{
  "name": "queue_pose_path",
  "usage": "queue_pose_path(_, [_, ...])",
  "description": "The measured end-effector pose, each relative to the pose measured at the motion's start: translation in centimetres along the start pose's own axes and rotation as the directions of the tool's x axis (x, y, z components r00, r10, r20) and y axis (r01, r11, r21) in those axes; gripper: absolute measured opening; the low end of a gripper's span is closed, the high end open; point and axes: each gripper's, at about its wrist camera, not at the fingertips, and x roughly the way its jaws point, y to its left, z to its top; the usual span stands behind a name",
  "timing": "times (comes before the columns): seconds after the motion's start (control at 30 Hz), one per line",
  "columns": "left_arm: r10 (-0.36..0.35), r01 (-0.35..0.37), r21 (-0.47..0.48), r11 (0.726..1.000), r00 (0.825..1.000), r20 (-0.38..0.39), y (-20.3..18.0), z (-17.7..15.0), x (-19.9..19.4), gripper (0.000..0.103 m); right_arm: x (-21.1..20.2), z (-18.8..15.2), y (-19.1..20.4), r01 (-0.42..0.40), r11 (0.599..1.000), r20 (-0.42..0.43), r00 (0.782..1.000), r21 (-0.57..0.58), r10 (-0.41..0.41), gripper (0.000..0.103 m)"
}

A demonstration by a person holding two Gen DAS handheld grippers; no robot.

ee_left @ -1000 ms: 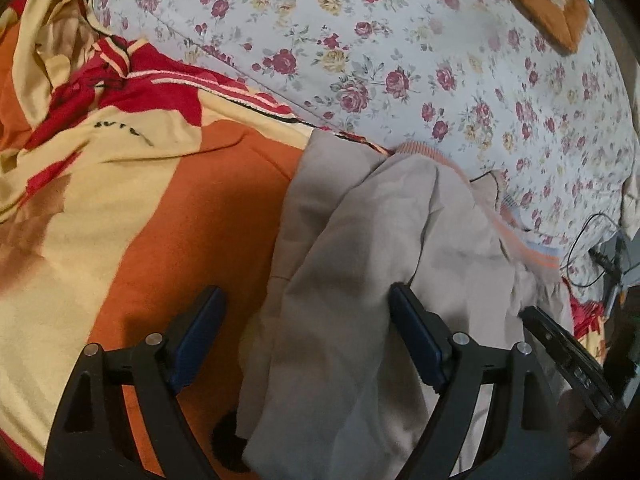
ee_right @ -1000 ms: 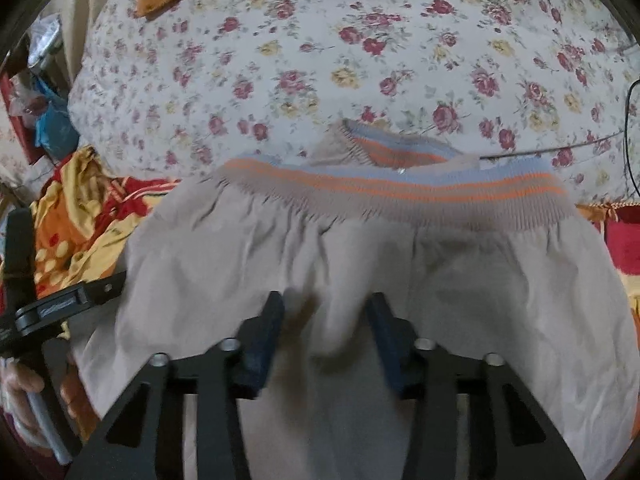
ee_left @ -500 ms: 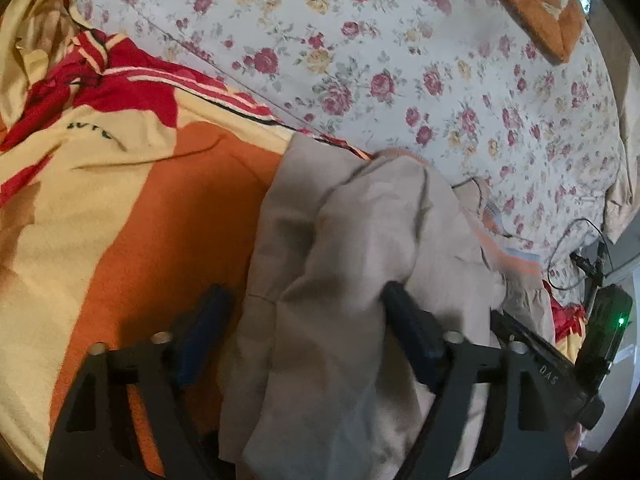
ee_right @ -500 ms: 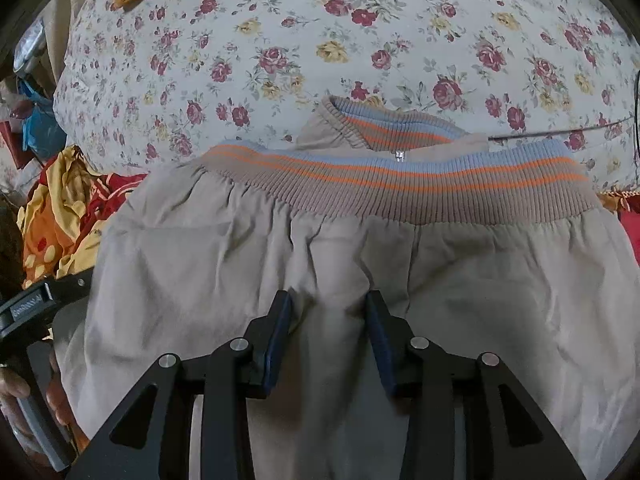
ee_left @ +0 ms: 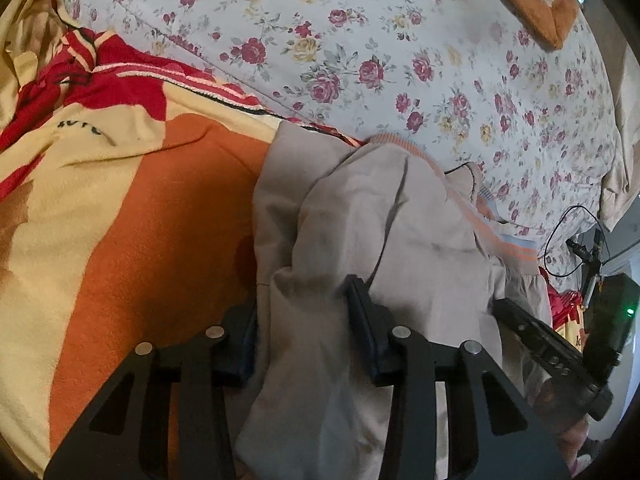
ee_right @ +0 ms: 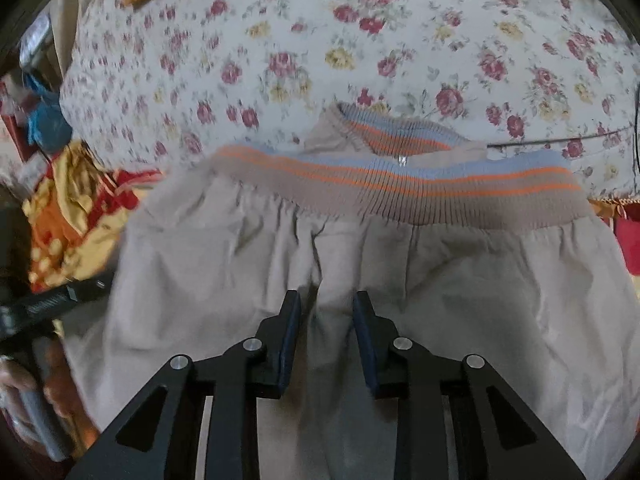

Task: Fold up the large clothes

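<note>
Both tongs pinch the beige garment: left tongs its bunched edge, right tongs a central fold.

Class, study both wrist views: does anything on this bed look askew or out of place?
Yes. The beige garment with the orange-and-blue striped ribbed band lies bunched and creased, not flat. A thin black cable trails across the floral bedsheet just beyond it.

It was a home bedroom: a rose-printed bedsheet covered the bed, an orange-and-yellow blanket lay rumpled across its near edge.
</note>
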Motion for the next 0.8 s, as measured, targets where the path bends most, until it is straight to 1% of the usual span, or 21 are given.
queue_pose_path(0.1, [-0.001,0.001,-0.004,1.000,1.000,0.000,0.1,-0.1,0.0,0.039,-1.5,0.1,0.3,-0.021,1.000,0.031,0.999,-0.017,0.022,0.028])
queue_pose_path(0.2, [0.007,-0.007,0.001,1.000,1.000,0.002,0.0,-0.1,0.0,0.040,-1.9,0.2,0.4,-0.045,0.999,0.042,0.998,-0.018,0.046,0.028])
queue_pose_path(0.3, [0.011,-0.012,0.019,1.000,1.000,0.006,-0.2,-0.2,0.1,0.040,-0.5,0.1,-0.1,-0.049,0.999,0.016,0.999,0.001,0.049,0.030])
queue_pose_path(0.33, [0.008,-0.009,0.036,0.999,1.000,0.009,-0.4,-0.2,0.1,0.036,0.7,0.0,-0.2,-0.042,0.999,-0.009,0.999,0.009,0.042,0.030])
queue_pose_path(0.37, [-0.006,0.005,0.052,0.999,1.000,0.010,-0.7,-0.3,0.0,0.024,2.0,-0.1,-0.1,-0.024,1.000,-0.038,0.999,0.009,0.024,0.030])
queue_pose_path(0.4, [-0.016,0.016,0.066,0.998,1.000,0.011,-1.1,-0.3,-0.1,0.013,3.2,-0.4,-0.3,-0.014,1.000,-0.042,0.999,0.006,0.015,0.030])
queue_pose_path(0.43, [-0.026,0.024,0.074,0.997,1.000,0.018,-1.4,-0.4,-0.6,0.012,3.3,-0.5,-0.3,-0.018,1.000,-0.003,1.000,-0.006,0.018,0.030])
queue_pose_path(0.47, [-0.041,0.039,0.078,0.996,0.999,0.026,-1.7,-0.4,-1.2,0.009,3.3,-0.5,-0.2,-0.013,1.000,0.002,1.000,-0.017,0.013,0.030])
queue_pose_path(0.57, [-0.130,0.124,0.108,0.986,0.990,0.053,-3.2,-0.7,-3.7,0.007,2.7,-0.5,-0.5,-0.026,1.000,-0.010,1.000,0.006,0.026,0.030])
queue_pose_path(0.7, [-0.204,0.189,0.163,0.968,0.975,0.082,-6.0,-1.2,-6.6,0.006,1.0,-1.3,-2.9,-0.115,0.989,-0.011,0.993,0.096,0.116,0.030])
queue_pose_path(0.77, [-0.240,0.222,0.182,0.958,0.967,0.082,-8.0,-1.3,-7.5,0.005,0.0,-1.3,-4.5,-0.147,0.978,0.000,0.989,0.148,0.149,0.031])
queue_pose_path(0.8, [-0.254,0.235,0.199,0.952,0.964,0.078,-9.2,-1.5,-7.8,0.005,-0.8,-1.4,-5.6,-0.170,0.969,0.010,0.985,0.181,0.171,0.032])
